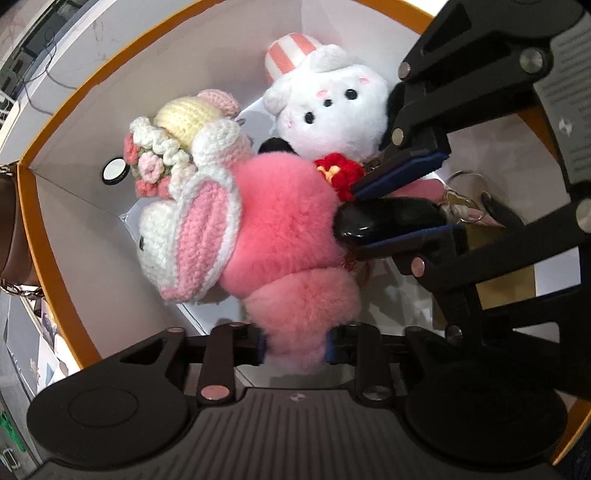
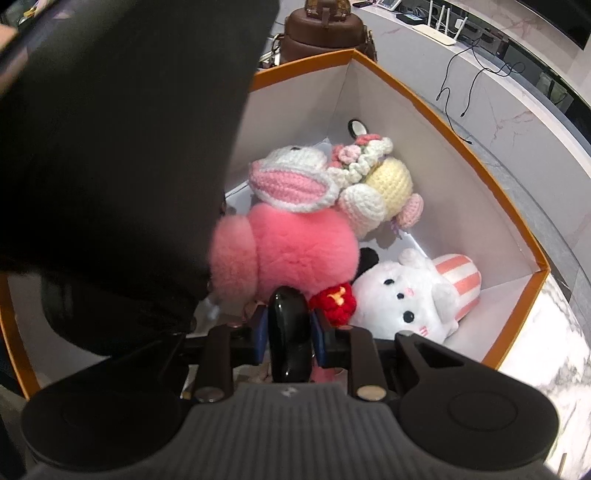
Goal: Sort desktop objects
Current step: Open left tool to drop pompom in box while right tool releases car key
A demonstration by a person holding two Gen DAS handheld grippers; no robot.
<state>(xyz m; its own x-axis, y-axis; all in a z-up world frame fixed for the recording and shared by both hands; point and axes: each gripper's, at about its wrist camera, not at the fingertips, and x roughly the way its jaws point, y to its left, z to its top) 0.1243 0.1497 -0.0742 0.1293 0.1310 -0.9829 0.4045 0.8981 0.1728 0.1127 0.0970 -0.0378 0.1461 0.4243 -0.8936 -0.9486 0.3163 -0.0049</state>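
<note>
Looks like a shop/office counter: marble top (image 2: 546,354), wifi router (image 2: 441,29), cables (image 2: 476,77), brown bag (image 2: 325,29).

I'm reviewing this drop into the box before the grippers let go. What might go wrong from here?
1. The left gripper has pink fluffy toy fur between its pads; fur may snag as it lets go.
2. The right gripper grips a black key fob with keys behind; these might drop onto the white plush.
3. The orange box is crowded, and both grippers sit close together.
</note>
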